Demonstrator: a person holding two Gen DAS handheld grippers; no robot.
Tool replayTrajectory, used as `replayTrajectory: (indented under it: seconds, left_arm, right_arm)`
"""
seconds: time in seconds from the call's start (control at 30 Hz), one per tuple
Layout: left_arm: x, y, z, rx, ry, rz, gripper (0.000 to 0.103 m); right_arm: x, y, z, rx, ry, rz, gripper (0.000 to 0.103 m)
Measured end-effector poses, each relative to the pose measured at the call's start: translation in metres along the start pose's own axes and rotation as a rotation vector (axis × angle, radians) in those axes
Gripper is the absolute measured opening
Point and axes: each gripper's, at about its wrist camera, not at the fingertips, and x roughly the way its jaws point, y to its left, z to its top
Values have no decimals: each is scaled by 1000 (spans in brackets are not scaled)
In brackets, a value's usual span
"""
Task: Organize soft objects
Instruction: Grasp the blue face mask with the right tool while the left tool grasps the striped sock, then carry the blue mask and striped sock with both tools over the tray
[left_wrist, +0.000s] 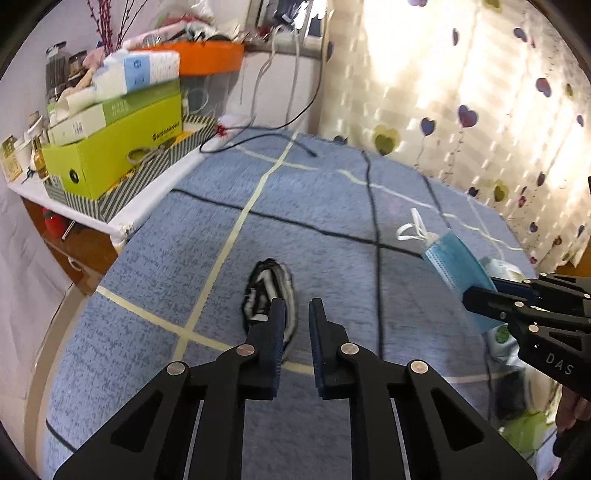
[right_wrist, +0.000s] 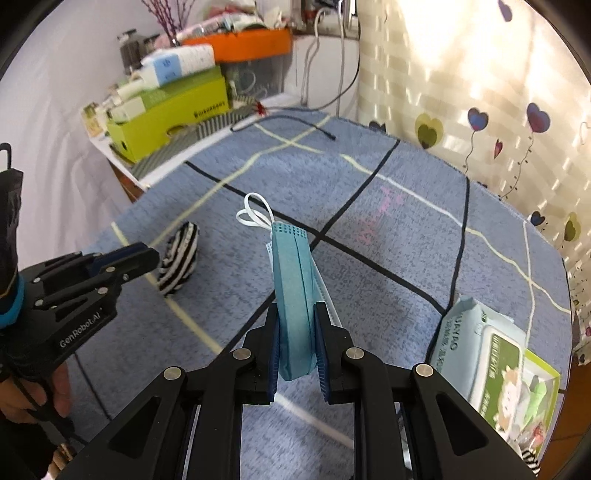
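My right gripper (right_wrist: 295, 332) clamps the folded face mask (right_wrist: 293, 288): light, limp. Left gripper (left_wrist: 297, 325) is parted; striped sock (left_wrist: 267, 291) at 11 o'clock, pinch mid-bundle.

Each view is taken from behind its own gripper, angled down and forward across the blue blanket (left_wrist: 332, 206) toward the curtain (right_wrist: 480, 74). Both are held close above it. The striped sock (right_wrist: 179, 258) and cluttered shelf (left_wrist: 122, 147) are shared.
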Motion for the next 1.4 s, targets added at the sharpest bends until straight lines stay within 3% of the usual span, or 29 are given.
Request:
replayTrajectory:
  seconds: [0.3, 0.47, 0.6, 0.63, 0.7, 0.73, 0.93, 1.03, 1.13, 1.17, 1.2, 1.3, 1.4]
  left_arm:
    - [-36, -25, -6, 12, -48, -125, 7]
    - [-54, -20, -6, -21, -71, -162, 6]
    - [-46, -9, -2, -18, -84, -66, 9]
    - [-41, -5, -2, -21, -84, -37, 14]
    - [-24, 2, -1, -29, -61, -11, 34]
    - [-13, 6, -1, -38, -37, -16, 37]
    - [44, 11, 7, -4, 71, 23, 42]
    - [61, 11, 9, 24, 87, 67, 42]
    - [71, 14, 10, 23, 102, 100, 42]
    - [71, 15, 10, 21, 102, 107, 36]
    - [72, 16, 9, 21, 106, 119, 23]
    - [65, 19, 9, 7, 98, 106, 13]
    - [46, 13, 8, 10, 68, 72, 13]
  right_arm:
    - [-51, -16, -24, 49, -83, -6, 16]
    - [-71, -27, -40, 81, -109, -18, 16]
    - [-77, -32, -49, 102, -122, -9, 16]
    - [-78, -32, -50, 102, -123, -8, 16]
    - [-79, -32, -51, 102, -121, -9, 16]
    - [-79, -33, -52, 101, -118, -9, 16]
    - [-78, -36, -49, 99, -119, -10, 16]
    - [-75, -38, -47, 98, -115, -4, 16]
    - [-71, -39, -45, 99, -111, 1, 16]
    - [-71, -39, -44, 98, -110, 2, 16]
    - [-71, -39, -44, 97, -111, 3, 16]
    - [-72, -40, -44, 98, -118, 5, 16]
    - [-75, -41, -46, 104, -126, 6, 16]
